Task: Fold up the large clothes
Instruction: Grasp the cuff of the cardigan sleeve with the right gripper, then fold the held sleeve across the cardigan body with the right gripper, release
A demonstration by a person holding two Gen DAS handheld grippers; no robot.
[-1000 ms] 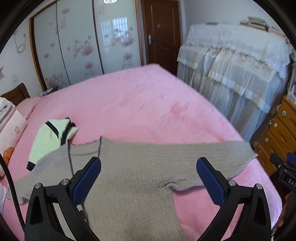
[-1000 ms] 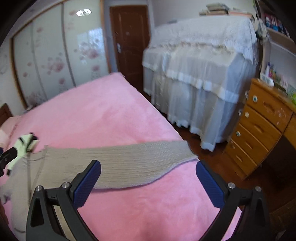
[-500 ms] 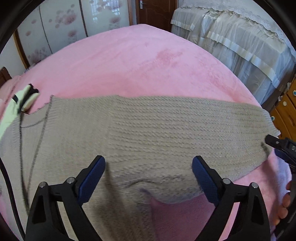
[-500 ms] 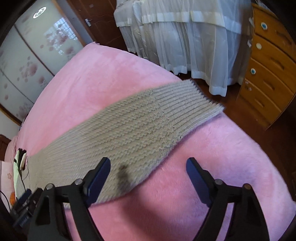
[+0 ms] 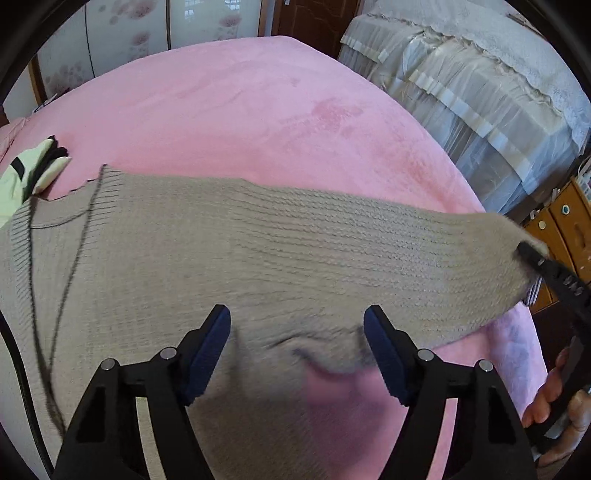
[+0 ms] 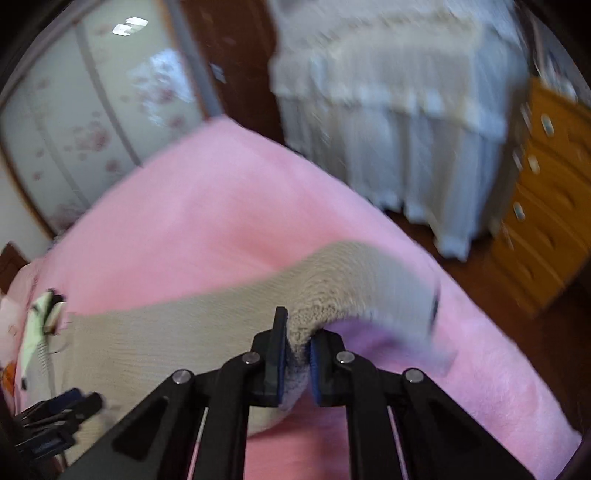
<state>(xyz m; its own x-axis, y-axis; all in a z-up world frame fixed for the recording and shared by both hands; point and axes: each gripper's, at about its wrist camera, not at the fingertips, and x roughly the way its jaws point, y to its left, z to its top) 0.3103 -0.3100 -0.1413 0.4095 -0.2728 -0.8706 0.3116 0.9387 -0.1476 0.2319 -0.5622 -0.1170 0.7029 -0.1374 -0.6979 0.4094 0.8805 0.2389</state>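
A large beige knitted sweater (image 5: 229,251) lies spread on the pink bed (image 5: 258,110), one sleeve stretched to the right. My left gripper (image 5: 297,343) is open, its jaws astride a raised wrinkle at the sweater's armpit. My right gripper (image 6: 297,349) is shut on the sleeve (image 6: 354,280) near its cuff and holds it lifted off the bed. The right gripper also shows in the left wrist view (image 5: 543,266) at the sleeve's end. The left gripper shows in the right wrist view (image 6: 55,413) at the lower left.
A pale green and black garment (image 5: 29,173) lies at the sweater's left. A bed covered in white lace (image 5: 480,85) stands to the right, a wooden dresser (image 6: 546,199) beside it. Floral wardrobe doors (image 6: 92,122) and a brown door (image 5: 310,18) are behind.
My right gripper closed on the sleeve near the cuff and lifted it. My left gripper narrowed and came down closer to the sweater's armpit.
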